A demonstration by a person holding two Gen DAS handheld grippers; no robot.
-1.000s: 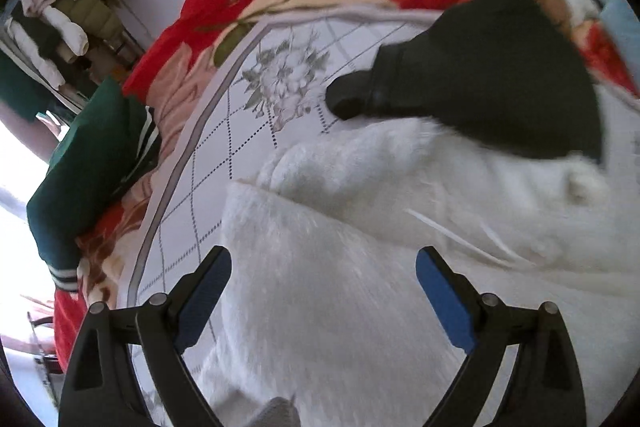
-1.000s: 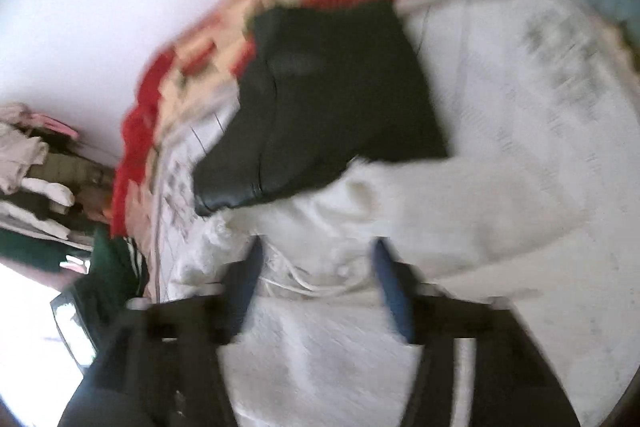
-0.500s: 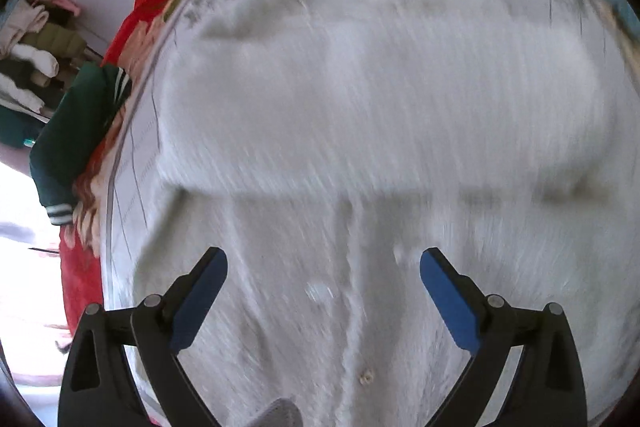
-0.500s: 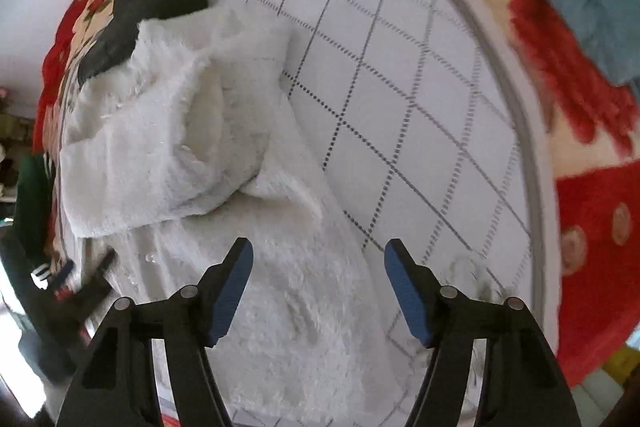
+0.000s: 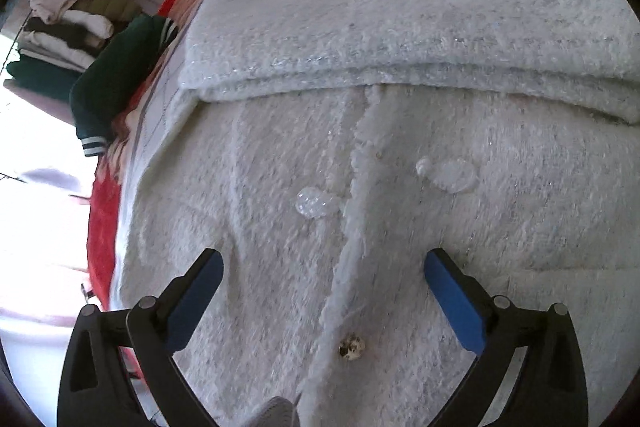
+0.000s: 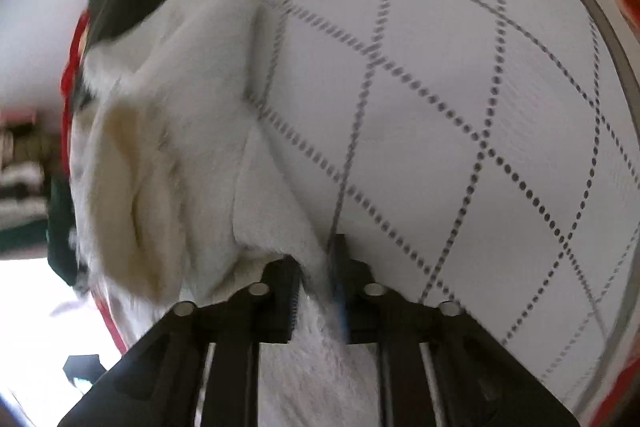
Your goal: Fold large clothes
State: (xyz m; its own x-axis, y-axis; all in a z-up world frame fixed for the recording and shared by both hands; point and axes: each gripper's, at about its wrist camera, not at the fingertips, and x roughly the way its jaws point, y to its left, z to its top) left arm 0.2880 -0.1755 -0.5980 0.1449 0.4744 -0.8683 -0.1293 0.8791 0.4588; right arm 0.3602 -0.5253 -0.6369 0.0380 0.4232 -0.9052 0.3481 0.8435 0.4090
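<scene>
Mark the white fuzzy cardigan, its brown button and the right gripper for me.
white fuzzy cardigan (image 5: 400,19): left wrist view, folded-over top layer.
brown button (image 5: 351,345): left wrist view, button face.
right gripper (image 6: 320,267): right wrist view, between closed fingertips.

Bare diamond-quilted white bed cover (image 6: 460,115) is left open ahead and to the right of the right gripper's fingers (image 6: 340,267). Ground ahead of the left gripper's fingers (image 5: 452,295) is blocked by a folded white fleece garment (image 5: 400,27), with a dark green jacket (image 5: 116,75) piled beyond-left.
</scene>
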